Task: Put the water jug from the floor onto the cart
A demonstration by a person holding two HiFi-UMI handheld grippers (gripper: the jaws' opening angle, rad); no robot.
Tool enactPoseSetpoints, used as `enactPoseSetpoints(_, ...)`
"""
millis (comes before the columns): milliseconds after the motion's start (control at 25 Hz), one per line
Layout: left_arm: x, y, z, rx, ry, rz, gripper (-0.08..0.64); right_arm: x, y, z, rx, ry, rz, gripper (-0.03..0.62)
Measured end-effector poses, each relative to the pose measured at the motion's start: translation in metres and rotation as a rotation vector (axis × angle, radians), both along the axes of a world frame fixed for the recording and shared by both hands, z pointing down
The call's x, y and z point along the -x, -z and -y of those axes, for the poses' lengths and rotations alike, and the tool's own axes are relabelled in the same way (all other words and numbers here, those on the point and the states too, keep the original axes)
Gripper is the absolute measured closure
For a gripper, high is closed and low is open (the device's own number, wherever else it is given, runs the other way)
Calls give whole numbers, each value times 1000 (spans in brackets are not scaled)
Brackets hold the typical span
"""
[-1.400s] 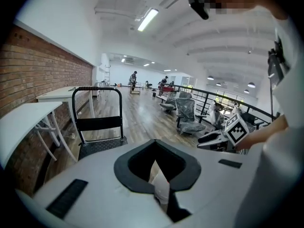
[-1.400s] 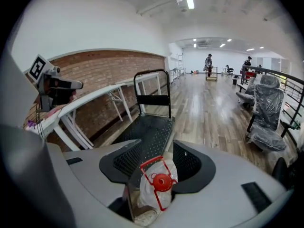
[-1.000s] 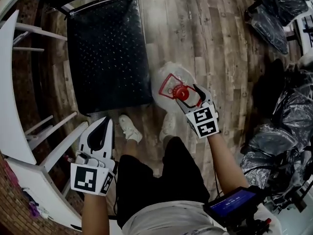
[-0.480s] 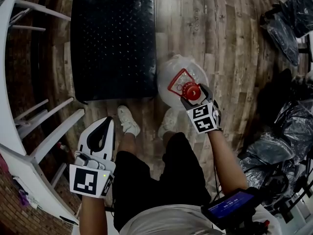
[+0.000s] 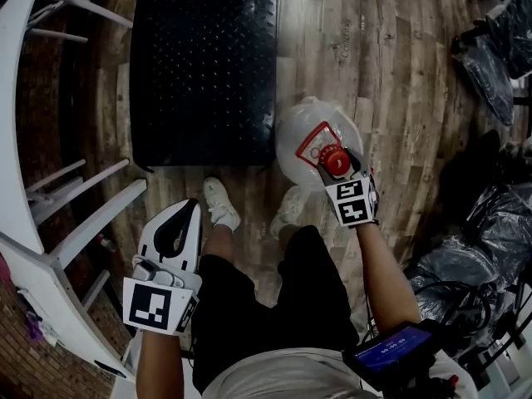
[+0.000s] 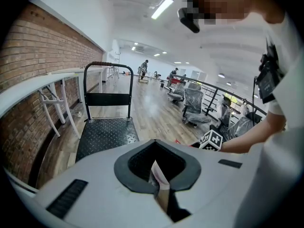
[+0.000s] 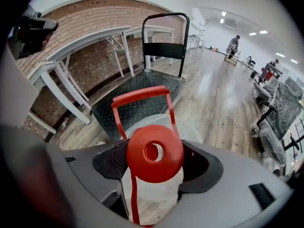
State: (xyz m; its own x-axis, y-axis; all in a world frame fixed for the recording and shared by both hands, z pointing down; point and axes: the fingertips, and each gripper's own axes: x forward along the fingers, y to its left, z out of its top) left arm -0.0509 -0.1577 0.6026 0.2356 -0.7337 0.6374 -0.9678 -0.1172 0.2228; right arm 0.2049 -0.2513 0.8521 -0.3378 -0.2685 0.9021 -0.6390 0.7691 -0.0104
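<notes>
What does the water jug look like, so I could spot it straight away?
Find the black cart on the wooden floor. Just off its near right corner stands the water jug. It is the only clear, rounded container, with a red cap and a red handle.

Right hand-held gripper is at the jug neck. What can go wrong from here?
1. The right hand-held gripper has just been closing with the red cap of the water jug between its jaws. A gap shows on one side and a firm grip isn't clear, so it may slip on lifting.
2. The left hand-held gripper is shut and away from the jug. With no support, the jug may swing.
3. The person's shoes are beside it; a drop could hit them.
</notes>
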Motion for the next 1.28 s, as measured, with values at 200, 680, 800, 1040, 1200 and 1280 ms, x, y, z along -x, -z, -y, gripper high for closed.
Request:
enactPoseSetpoints(200,-2,10,0,-15,-2,-2,560,-9,8,-5,-10,-7,-8,278)
enactPoseSetpoints(680,-8,64,25,-118,-13,-13,560,-32,130,12,-101,23,14,278)
enactPoseSetpoints(800,6,78,23,-145,8,-9,560,-24,171,17,-123,35,14,278)
enactPoseSetpoints(1040,42,89,14,-165,64,-1,560,8,242,21,-164,40,28,278)
enactPoseSetpoints(1200,65,90,9,-170,108,0,560,41,272,25,-180,75,56,278)
enactPoseSetpoints(1280,76,93,5,-174,124,4,560,61,281,24,-179,103,69,278)
